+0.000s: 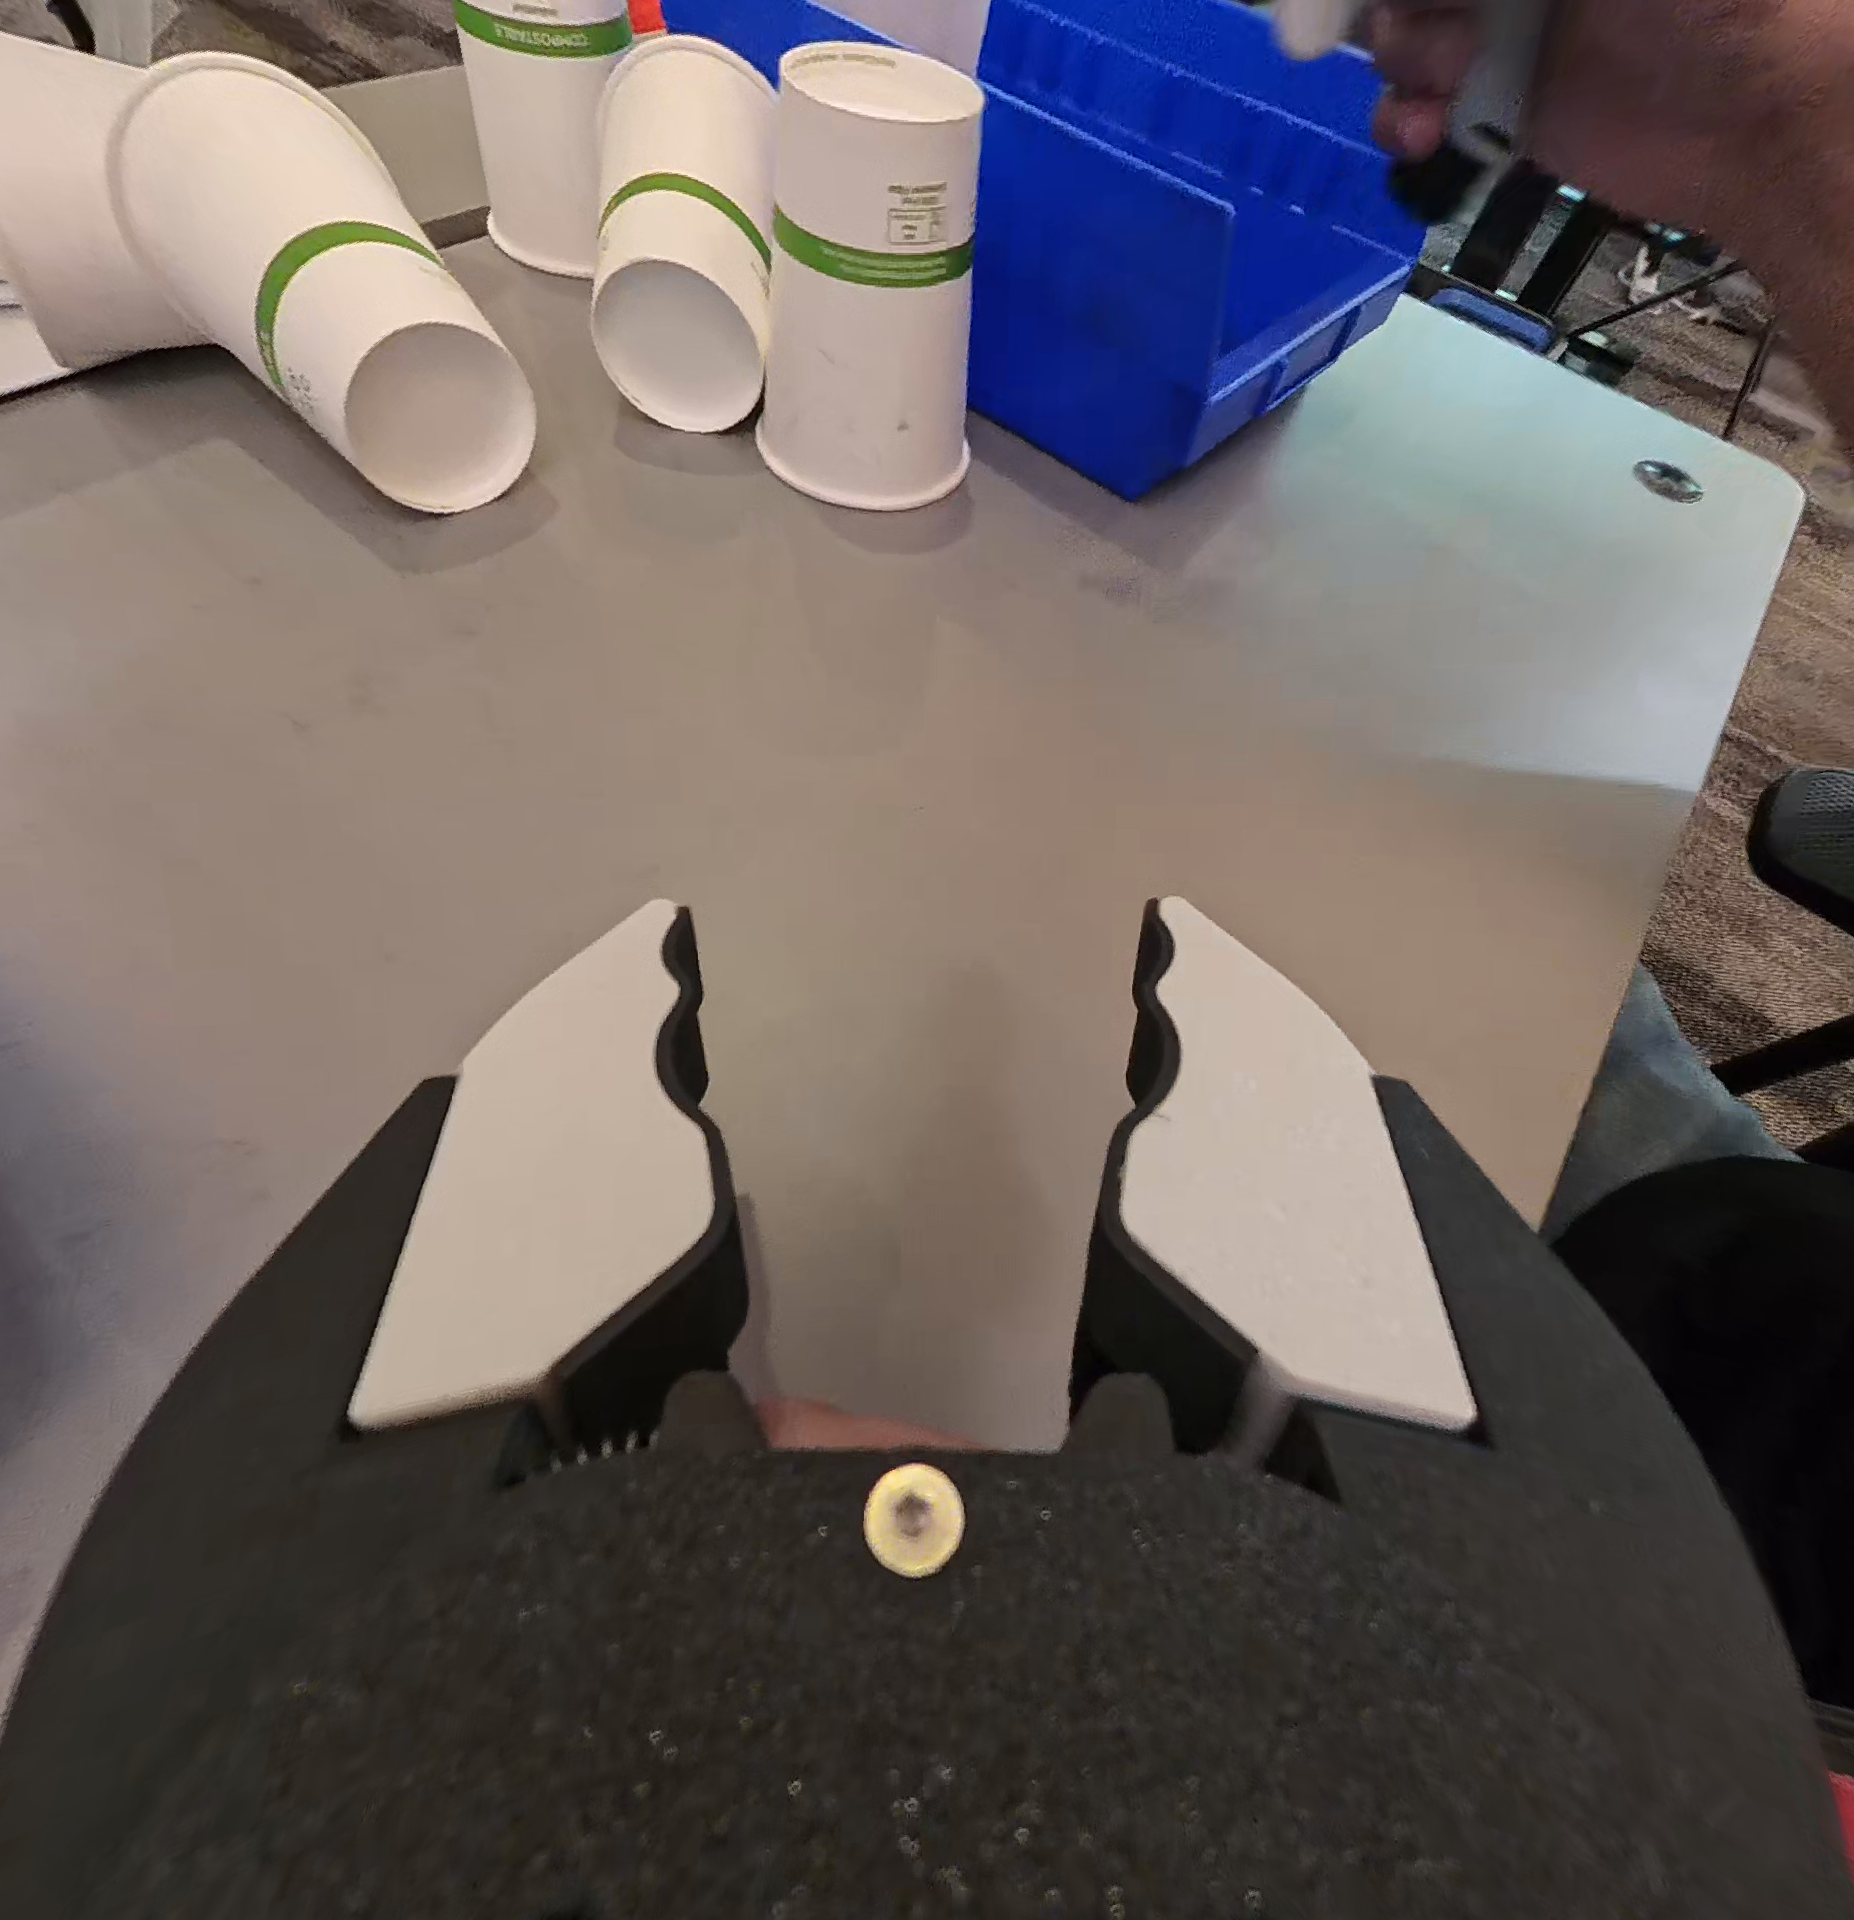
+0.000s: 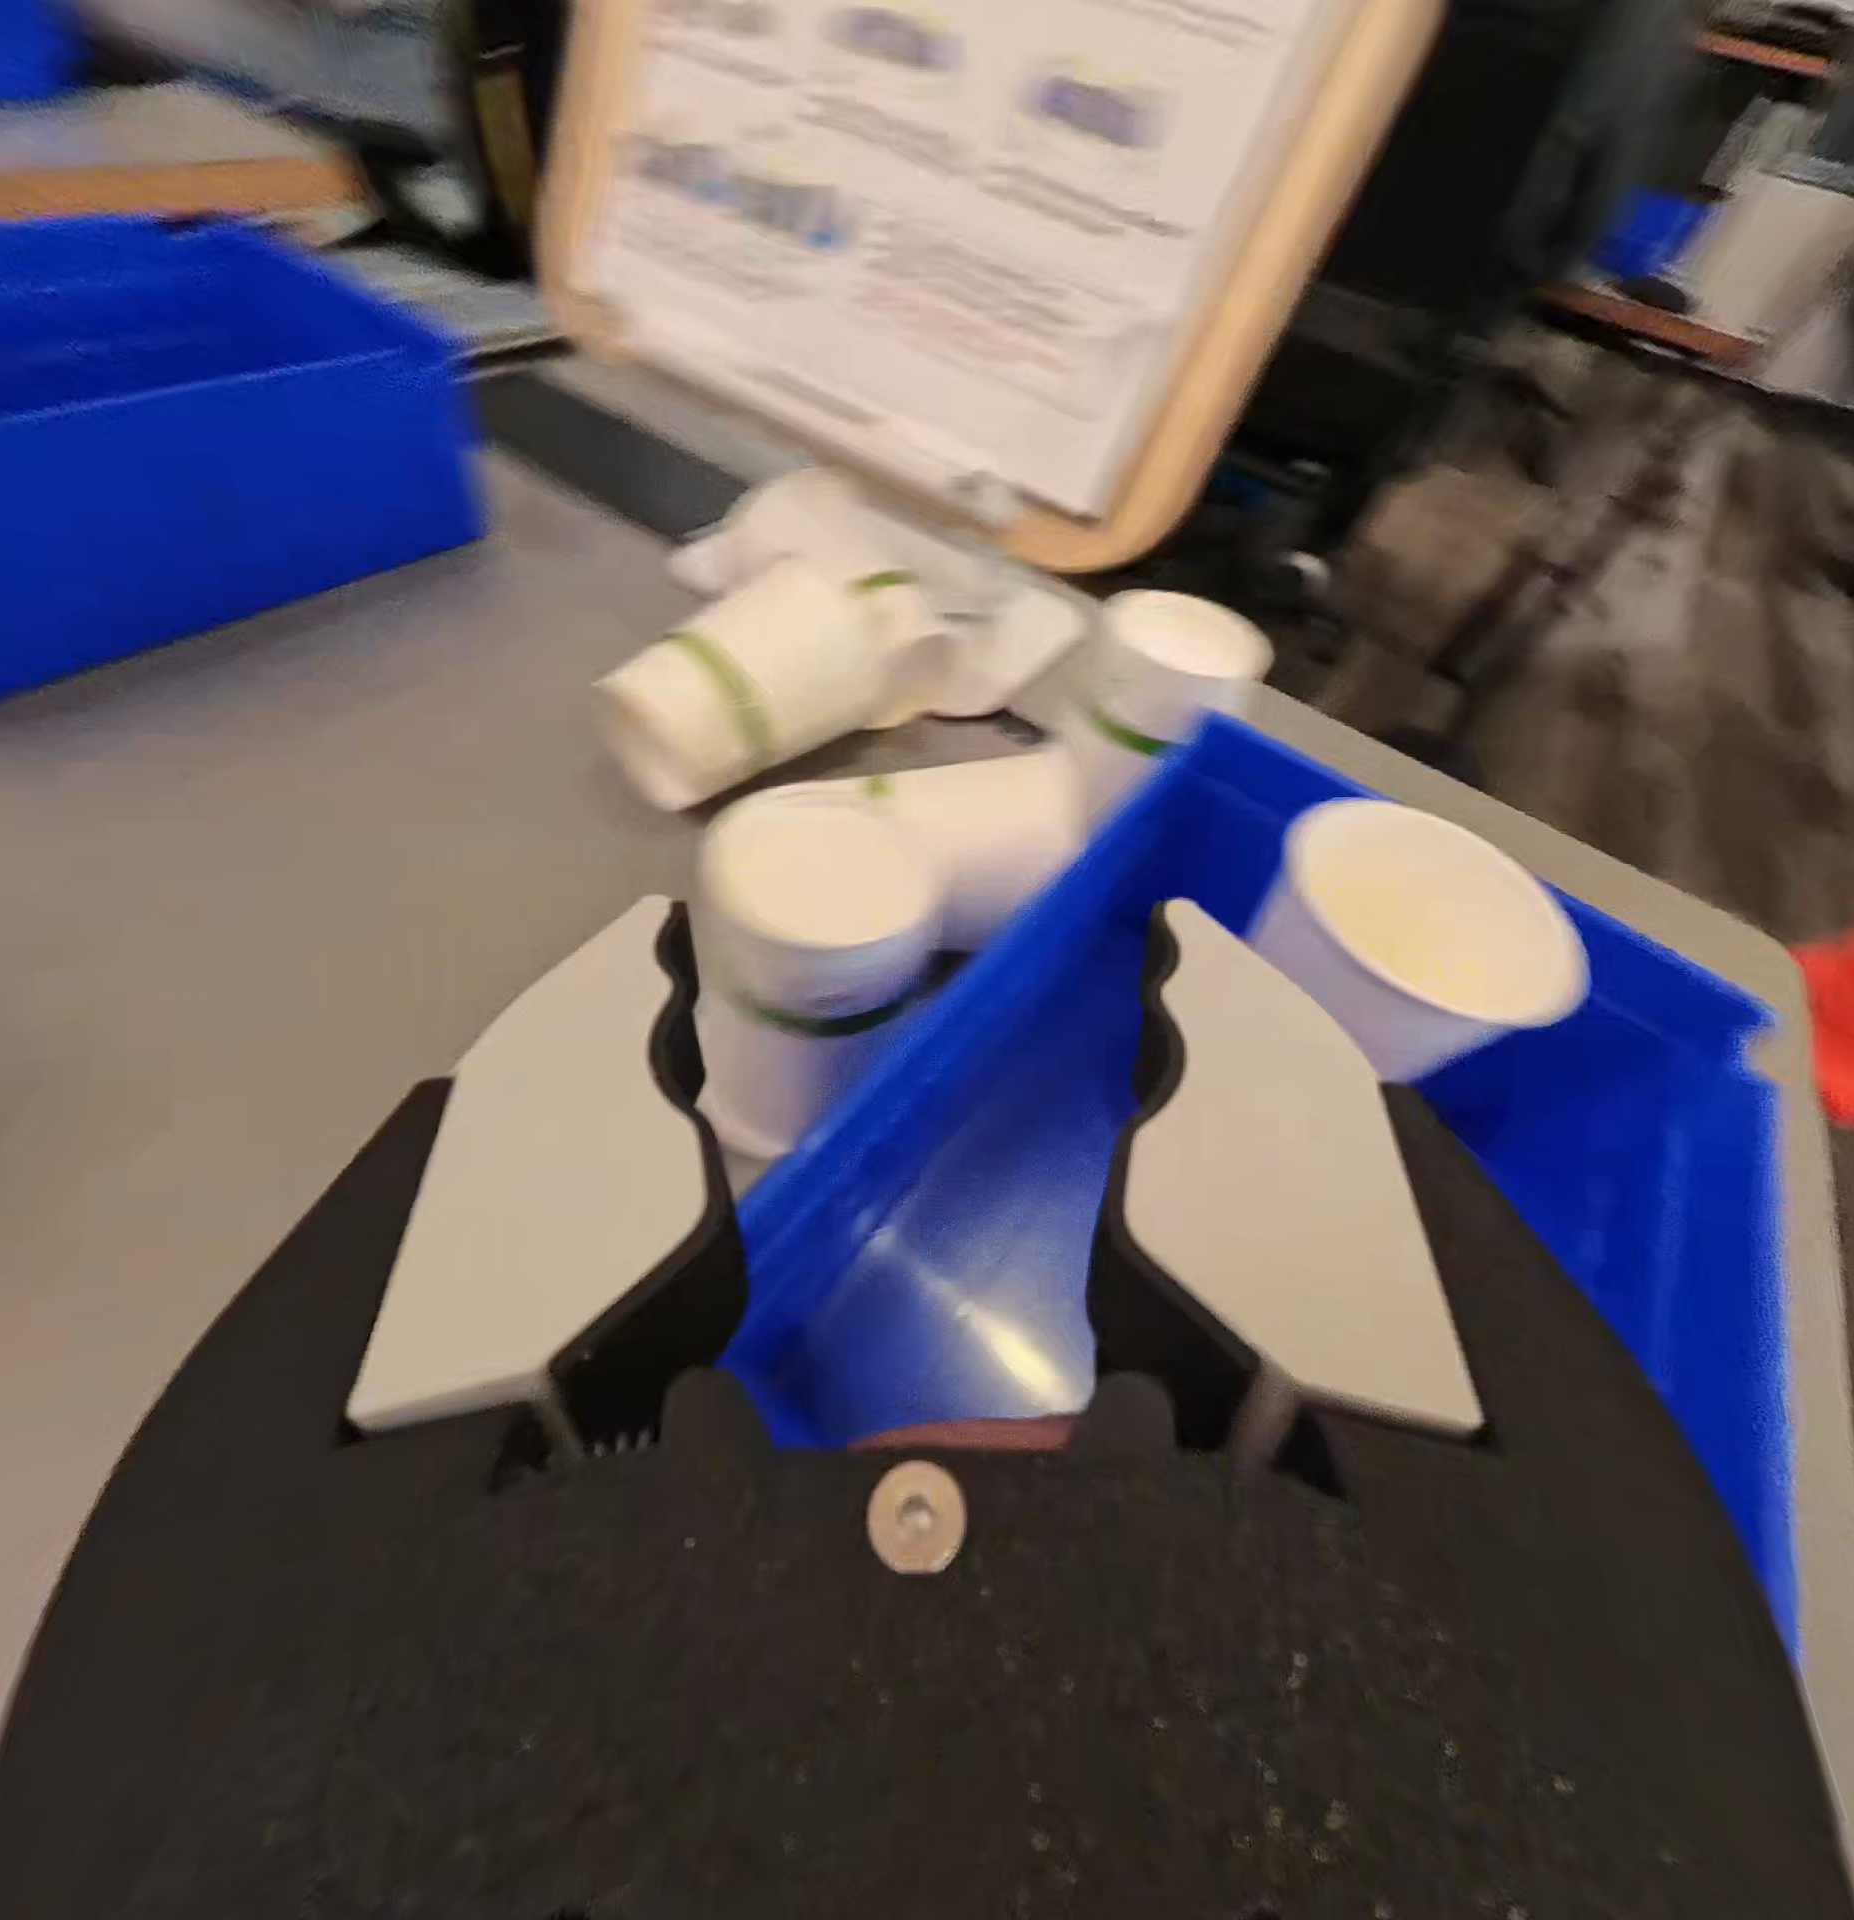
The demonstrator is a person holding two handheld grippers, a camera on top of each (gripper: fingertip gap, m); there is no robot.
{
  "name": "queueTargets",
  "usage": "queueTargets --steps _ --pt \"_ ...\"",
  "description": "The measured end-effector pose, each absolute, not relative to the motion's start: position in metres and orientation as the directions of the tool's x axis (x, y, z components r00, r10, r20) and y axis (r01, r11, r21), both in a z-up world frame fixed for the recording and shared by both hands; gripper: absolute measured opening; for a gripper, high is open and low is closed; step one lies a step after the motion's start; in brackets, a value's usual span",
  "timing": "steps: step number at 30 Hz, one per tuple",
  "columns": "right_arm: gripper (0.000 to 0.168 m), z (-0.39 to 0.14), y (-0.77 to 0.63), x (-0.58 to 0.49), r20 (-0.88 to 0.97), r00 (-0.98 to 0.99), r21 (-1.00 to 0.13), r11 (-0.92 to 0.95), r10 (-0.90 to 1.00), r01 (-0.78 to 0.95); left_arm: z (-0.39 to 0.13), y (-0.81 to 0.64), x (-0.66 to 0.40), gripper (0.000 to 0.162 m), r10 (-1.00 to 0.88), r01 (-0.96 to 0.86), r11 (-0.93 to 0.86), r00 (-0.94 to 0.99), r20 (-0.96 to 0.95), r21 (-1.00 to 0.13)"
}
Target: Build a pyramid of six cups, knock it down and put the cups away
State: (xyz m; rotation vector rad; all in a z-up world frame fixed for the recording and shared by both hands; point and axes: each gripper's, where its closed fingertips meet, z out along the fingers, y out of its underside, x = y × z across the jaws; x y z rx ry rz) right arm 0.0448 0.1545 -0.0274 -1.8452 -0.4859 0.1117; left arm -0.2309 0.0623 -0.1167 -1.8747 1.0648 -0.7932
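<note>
The left gripper (image 1: pixel 918 920) has its fingers spread wide and empty above bare grey worktop (image 1: pixel 902 707). The right gripper (image 2: pixel 915 920) is equally wide and empty over the blue bin (image 2: pixel 1588 1164), where one cup (image 2: pixel 1422 935) lies tilted. Beyond, toppled and upside-down cups (image 1: pixel 869 312) crowd beside the bin.

Two wrist cameras, both looking forward along parted fingers over one grey table (image 1: pixel 902 727).

Left wrist view: high, angled down, cups (image 1: pixel 869 312) and blue bin (image 1: pixel 1162 312) far at the top edge. Right wrist view: motion-blurred, low and close over the same blue bin (image 2: pixel 1006 1039), facing the toppled cups (image 2: pixel 819 914) beyond. Shared: table, bin, cups.
</note>
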Motion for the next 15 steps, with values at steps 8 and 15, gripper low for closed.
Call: queueTargets --steps 8,15 --pt "0.084 -0.050 0.129 -0.012 0.273 0.575 -0.615 -0.320 0.771 0.721 -0.121 0.059 -0.227 0.079 -0.902 -0.420 -0.264 0.427 0.067 -0.868" --pt "0.089 -0.086 0.197 0.001 0.171 0.471 -0.262 -0.421 0.865 0.869 -0.122 0.055 -0.225 0.080 -0.913 -0.434 -0.241 0.406 0.051 -0.868"
